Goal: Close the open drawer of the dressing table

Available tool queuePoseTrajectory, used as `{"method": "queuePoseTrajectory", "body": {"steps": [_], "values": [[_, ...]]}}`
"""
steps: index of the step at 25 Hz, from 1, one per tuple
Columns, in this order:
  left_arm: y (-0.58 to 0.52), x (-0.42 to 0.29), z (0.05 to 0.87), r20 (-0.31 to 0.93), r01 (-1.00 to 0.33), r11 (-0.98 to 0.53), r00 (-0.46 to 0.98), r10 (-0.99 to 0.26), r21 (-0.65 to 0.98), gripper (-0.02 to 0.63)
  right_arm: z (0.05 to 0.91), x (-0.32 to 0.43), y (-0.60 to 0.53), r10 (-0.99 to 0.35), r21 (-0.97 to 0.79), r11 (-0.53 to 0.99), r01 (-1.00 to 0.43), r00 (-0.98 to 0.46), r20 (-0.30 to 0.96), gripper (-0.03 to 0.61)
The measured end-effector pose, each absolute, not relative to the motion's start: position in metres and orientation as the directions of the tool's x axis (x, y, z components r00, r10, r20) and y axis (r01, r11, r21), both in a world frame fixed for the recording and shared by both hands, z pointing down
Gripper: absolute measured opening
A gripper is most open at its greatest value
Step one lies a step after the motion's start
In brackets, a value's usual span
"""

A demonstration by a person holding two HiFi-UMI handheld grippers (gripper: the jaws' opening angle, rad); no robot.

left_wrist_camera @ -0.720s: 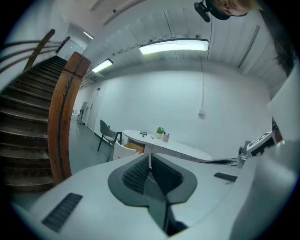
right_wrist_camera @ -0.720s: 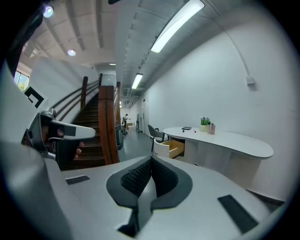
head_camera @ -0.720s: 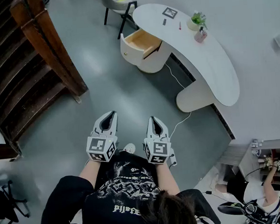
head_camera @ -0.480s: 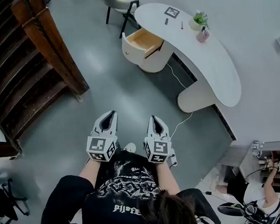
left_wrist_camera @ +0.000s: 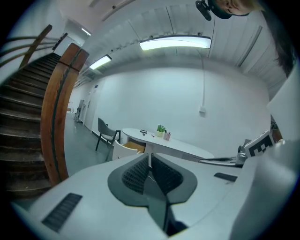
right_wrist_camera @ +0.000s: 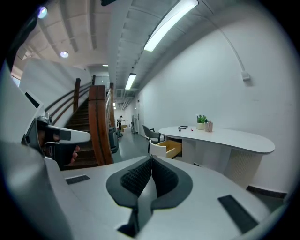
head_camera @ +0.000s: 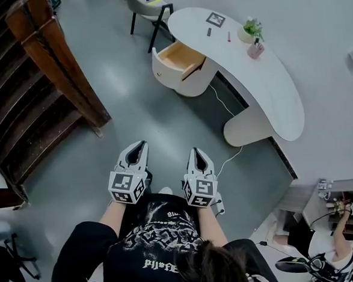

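Note:
The white dressing table (head_camera: 262, 71) stands far ahead at the wall. Its wood-lined drawer (head_camera: 179, 56) is pulled out of the rounded left pedestal. In front of the person's chest, side by side, are my left gripper (head_camera: 142, 144) and right gripper (head_camera: 196, 149), both well short of the table. The left gripper view shows my left gripper (left_wrist_camera: 149, 154) with its ribbed pads together and nothing between them, and the drawer (left_wrist_camera: 129, 147) small beyond. In the right gripper view my right gripper (right_wrist_camera: 151, 158) is likewise shut and empty, with the drawer (right_wrist_camera: 171, 147) ahead.
A wooden staircase (head_camera: 34, 87) runs along the left. A chair (head_camera: 149, 6) stands behind the drawer. On the tabletop are a potted plant (head_camera: 250, 27) and a marker tag (head_camera: 215, 19). A white cable (head_camera: 222, 104) trails across the floor. A person (head_camera: 316, 236) sits at bottom right.
The head view has shifted slightly. Both grippers keep their place, side by side and shut. The drawer stays pulled out.

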State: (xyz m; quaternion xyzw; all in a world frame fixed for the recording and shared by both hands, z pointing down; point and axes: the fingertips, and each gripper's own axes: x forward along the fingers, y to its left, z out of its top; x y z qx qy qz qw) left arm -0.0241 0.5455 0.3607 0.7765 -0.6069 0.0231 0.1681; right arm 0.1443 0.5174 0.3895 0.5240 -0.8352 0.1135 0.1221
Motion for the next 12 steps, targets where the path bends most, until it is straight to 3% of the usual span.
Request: {"method": "queuePoseTrajectory", "body": {"steps": [12], "values": [[0.441, -0.075, 0.368, 0.262, -0.936, -0.265, 0.322, -0.91, 0.232, 0.035, 0.397, 0.099, 0.425, -0.843, -0.089, 0.39, -0.916, -0.395, 0.366, 0.026]]}}
